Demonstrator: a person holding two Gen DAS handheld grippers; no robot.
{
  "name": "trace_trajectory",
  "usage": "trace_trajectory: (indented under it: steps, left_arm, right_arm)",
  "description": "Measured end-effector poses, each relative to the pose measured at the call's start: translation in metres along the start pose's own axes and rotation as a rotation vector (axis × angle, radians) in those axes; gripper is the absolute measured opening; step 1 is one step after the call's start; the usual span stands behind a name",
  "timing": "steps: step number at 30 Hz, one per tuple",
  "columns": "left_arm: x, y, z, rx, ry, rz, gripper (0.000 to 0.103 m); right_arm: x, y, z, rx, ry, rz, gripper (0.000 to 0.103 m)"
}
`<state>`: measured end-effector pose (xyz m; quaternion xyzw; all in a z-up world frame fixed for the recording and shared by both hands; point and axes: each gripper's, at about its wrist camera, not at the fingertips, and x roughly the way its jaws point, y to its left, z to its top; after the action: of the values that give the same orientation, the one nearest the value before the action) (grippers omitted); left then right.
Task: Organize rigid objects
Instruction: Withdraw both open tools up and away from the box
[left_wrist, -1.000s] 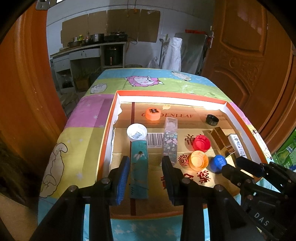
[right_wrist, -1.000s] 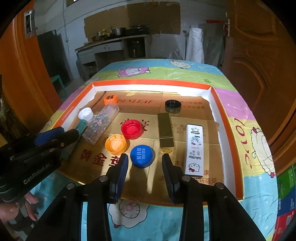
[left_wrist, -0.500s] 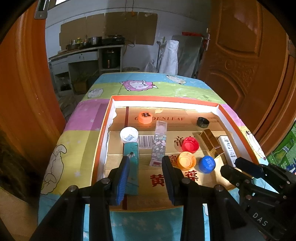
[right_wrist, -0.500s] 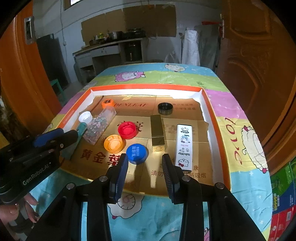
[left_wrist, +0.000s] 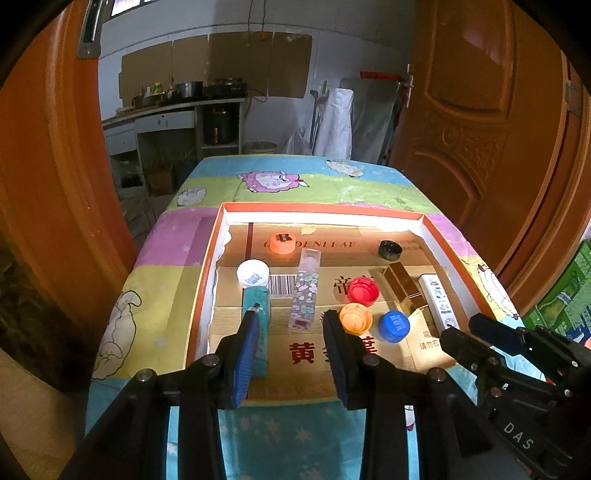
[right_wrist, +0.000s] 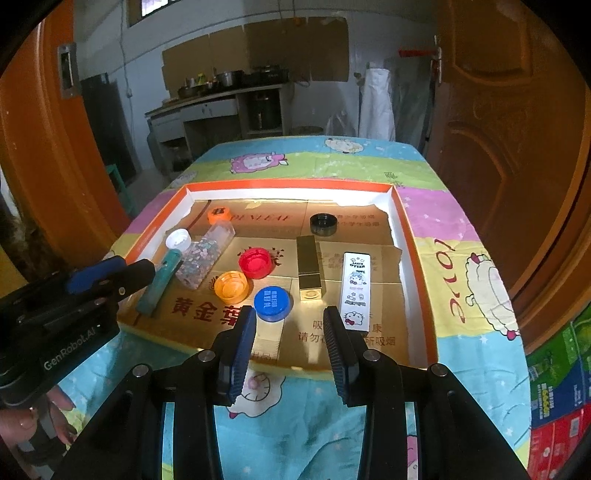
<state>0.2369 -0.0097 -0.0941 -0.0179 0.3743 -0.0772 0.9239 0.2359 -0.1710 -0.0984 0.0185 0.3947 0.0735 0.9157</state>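
I count six caps (right_wrist: 272, 302) and four long boxes (right_wrist: 309, 272) in one tray (right_wrist: 417, 258) before me.

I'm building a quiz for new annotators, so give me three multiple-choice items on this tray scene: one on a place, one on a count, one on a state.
1. Where is the black cap?
A. Far end of the tray, beyond the gold box
B. On the cloth outside the tray
C. Touching the blue cap

2. How many round caps lie in the tray?
A. Four
B. Six
C. Nine

3. What does the right gripper hold?
A. The blue cap
B. The white cartoon box
C. Nothing

Answers:
1 A: it sits past the gold box's far end, near the back wall.
2 B: white, two orange, red, blue, black.
3 C: its jaws stand apart with only cardboard seen between them.
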Motion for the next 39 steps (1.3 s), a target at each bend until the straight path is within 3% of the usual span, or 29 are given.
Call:
trace_trajectory:
  steps: [39]
  left_arm:
    - [-0.066,-0.019,-0.008,0.019,-0.075,-0.008,0.036]
  right_arm:
    - [-0.076,0.003,-0.012,0.003,-0.086,-0.017,0.039]
